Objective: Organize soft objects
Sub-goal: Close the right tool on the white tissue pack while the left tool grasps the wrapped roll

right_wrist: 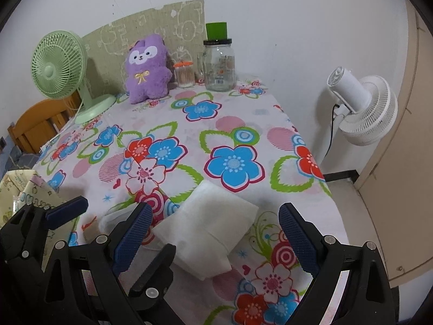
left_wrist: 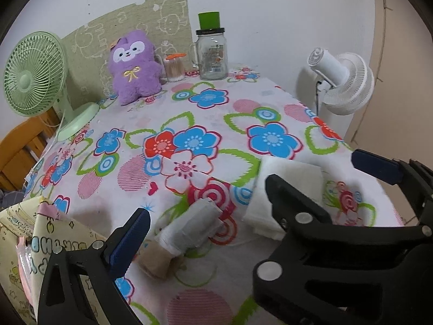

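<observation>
The folded white cloth (right_wrist: 208,230) lies on the flowered tablecloth (right_wrist: 232,124), directly in front of the right gripper (right_wrist: 216,233) and between its two blue pads. This gripper is wide open and holds nothing; its jaws stand on both sides of the cloth, but I cannot tell if they touch it. The long axis of the cloth goes from near-left to far-right, at a slant to the line between the pads, so I think a small turn of the wrist is needed before closing.

The left gripper (left_wrist: 251,187) is also wide open and empty. In its view a rolled grey and beige sock (left_wrist: 186,230) lies just ahead of its left pad, with its long axis pointing away and to the right. The white cloth (left_wrist: 286,189) is to the right of the sock, near it but apart, and partly hidden behind the black finger of the other gripper. So the right gripper is nearer to the cloth and the left one is nearer to the sock.

The right edge of the table is near the cloth, and the floor is below, so a push to the right could drop it. A printed bag (left_wrist: 24,233) stands at the near left corner. The middle of the table is open. The purple plush toy (right_wrist: 147,67), the glass jar (right_wrist: 219,65) and the green fan (right_wrist: 62,73) stand well apart at the far side.
</observation>
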Available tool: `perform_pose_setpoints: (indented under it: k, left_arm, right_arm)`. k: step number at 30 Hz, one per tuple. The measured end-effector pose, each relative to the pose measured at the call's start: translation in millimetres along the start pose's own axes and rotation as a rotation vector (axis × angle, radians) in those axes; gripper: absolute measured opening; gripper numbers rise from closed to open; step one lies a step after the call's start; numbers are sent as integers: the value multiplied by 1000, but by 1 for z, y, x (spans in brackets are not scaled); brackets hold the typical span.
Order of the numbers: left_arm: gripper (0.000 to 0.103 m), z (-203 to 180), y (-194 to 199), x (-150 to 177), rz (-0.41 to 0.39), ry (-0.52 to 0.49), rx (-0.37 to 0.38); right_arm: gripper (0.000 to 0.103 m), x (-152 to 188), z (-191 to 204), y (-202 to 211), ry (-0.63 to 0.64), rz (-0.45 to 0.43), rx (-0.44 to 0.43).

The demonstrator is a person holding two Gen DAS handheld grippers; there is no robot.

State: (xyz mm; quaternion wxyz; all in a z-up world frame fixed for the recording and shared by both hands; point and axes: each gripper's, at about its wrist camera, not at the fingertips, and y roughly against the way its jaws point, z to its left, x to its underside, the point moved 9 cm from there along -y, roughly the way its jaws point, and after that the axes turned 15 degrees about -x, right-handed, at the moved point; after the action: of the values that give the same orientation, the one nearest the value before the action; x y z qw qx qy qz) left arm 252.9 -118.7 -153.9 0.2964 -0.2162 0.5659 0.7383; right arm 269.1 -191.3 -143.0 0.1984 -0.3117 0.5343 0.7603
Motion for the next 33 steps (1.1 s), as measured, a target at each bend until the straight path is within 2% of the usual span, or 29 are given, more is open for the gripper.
perform_pose_setpoints:
  k: [10, 18, 25, 30, 33]
  left_arm:
    - [103, 5, -31, 3, 20, 22, -37]
    - [103, 3, -43, 6, 52, 51, 6]
    - [102, 3, -47, 8, 82, 74, 45]
    - [89, 0, -45, 10, 79, 68, 74]
    - [77, -4, -40, 10, 63, 46, 90]
  right_arm:
    - [96, 5, -9, -28, -9, 49, 21]
    - [96, 5, -12, -43, -9, 64, 23]
    - [98, 14, -16, -59, -107, 110, -26]
    - [98, 15, -14, -61, -91, 114, -15]
    - [91, 15, -12, -61, -77, 122, -22]
